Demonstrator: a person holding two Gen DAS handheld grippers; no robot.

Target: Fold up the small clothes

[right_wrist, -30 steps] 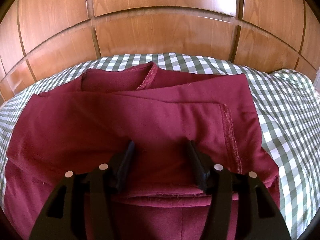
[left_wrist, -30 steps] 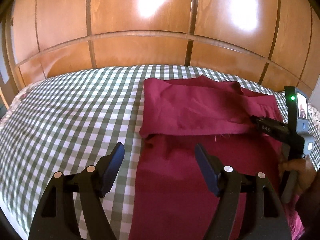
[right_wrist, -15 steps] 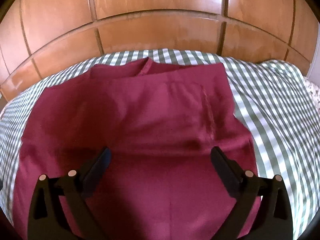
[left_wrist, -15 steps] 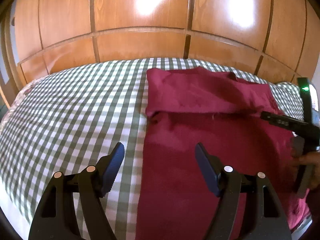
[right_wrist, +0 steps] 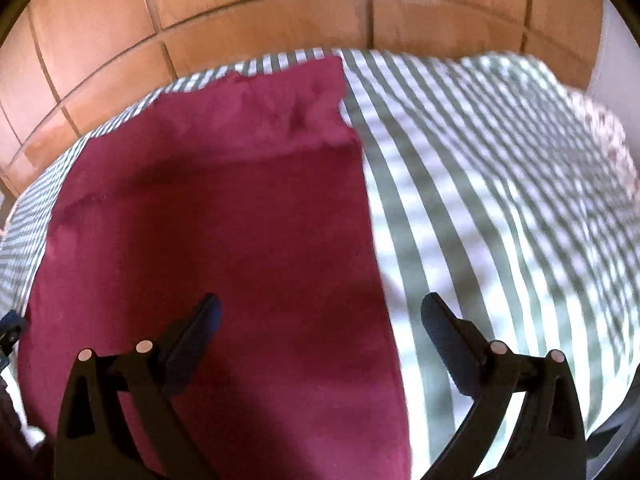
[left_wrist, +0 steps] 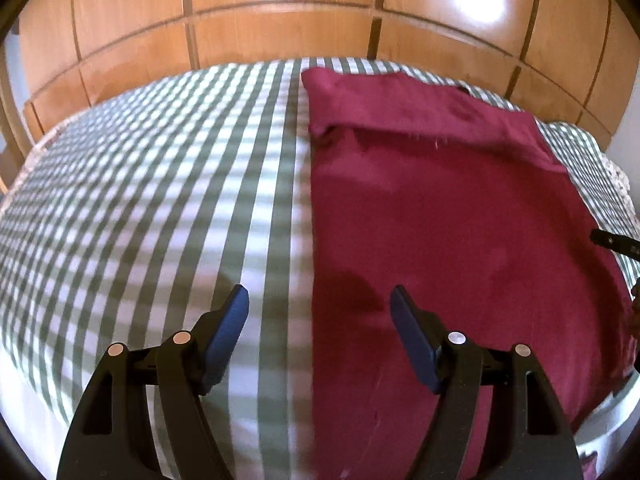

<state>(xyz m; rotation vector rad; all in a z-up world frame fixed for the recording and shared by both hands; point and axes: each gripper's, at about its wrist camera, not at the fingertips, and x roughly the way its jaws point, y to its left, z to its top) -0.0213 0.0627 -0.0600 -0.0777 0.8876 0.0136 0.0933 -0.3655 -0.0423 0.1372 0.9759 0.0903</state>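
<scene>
A dark red garment [left_wrist: 440, 216] lies flat on the green-and-white checked bed [left_wrist: 160, 200], its far end folded back toward me into a flap [left_wrist: 400, 108]. My left gripper [left_wrist: 320, 320] is open and empty, held over the garment's left edge near its near end. My right gripper [right_wrist: 318, 320] is open and empty over the garment's [right_wrist: 224, 220] right edge. The folded flap [right_wrist: 256, 116] shows at the far end there too. The tip of the right gripper [left_wrist: 616, 242] pokes in at the right edge of the left wrist view.
A wooden panelled headboard [left_wrist: 280, 20] rises behind the bed. The checked cover [right_wrist: 500, 200] spreads to the right of the garment and drops off at a patterned edge [right_wrist: 612, 148]. The bed's near edge [left_wrist: 36, 380] falls away low on the left.
The right gripper opened, letting go of the folded flap, and drew back toward the garment's near right edge. The left gripper also pulled back toward me, staying open. Both views are blurred by motion.
</scene>
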